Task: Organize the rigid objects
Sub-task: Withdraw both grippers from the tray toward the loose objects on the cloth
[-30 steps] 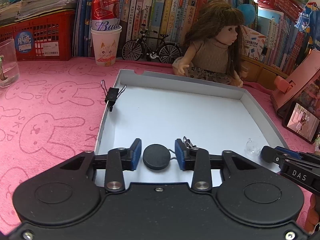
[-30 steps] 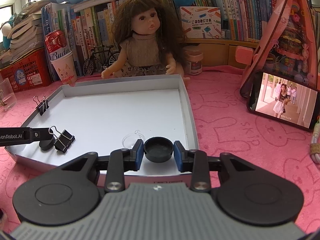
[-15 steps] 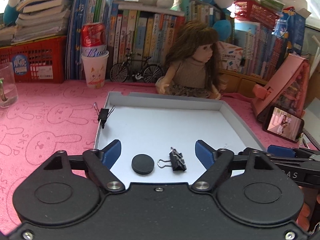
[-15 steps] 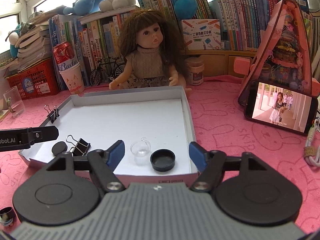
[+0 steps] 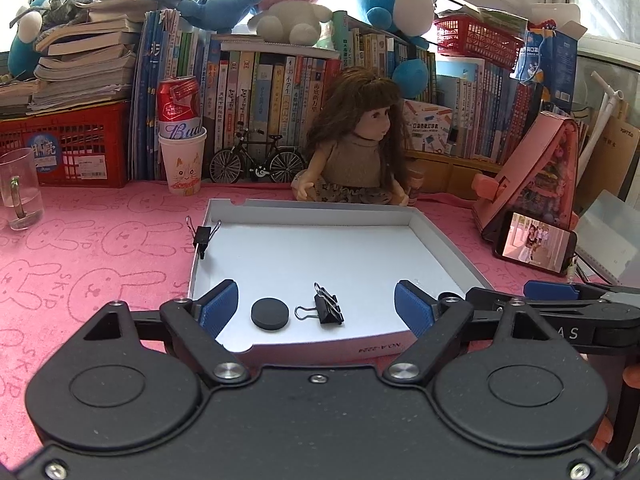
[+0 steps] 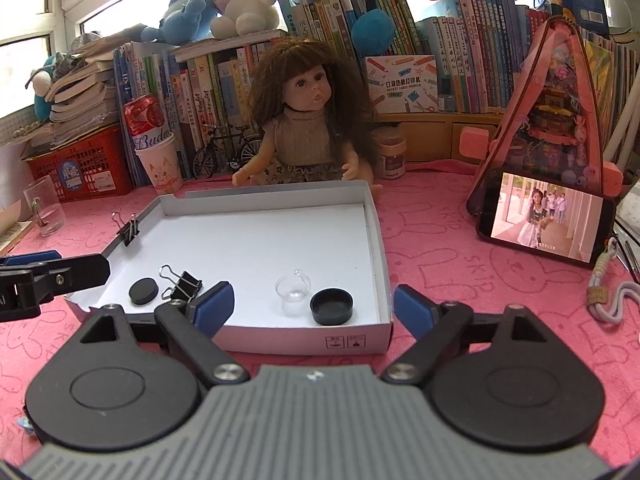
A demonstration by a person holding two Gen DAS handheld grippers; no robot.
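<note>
Grippers both stand wide apart with nothing between the pads; jaws on each have just been opening. I see my left gripper (image 5: 316, 312) above the white tray's (image 5: 304, 210) near edge, left corner, over a flat black disc (image 5: 270, 314) and a black binder clip (image 5: 328, 310) lying side by side, apart from each other. My right gripper (image 6: 314, 310) sits above the near edge by the right corner, where a black cap (image 6: 332, 306) rests open side up, just beside a clear dome (image 6: 294, 288). A second binder clip (image 6: 130, 228) grips the tray's left wall. Doll (image 6: 304, 128) sits at the far edge.
</note>
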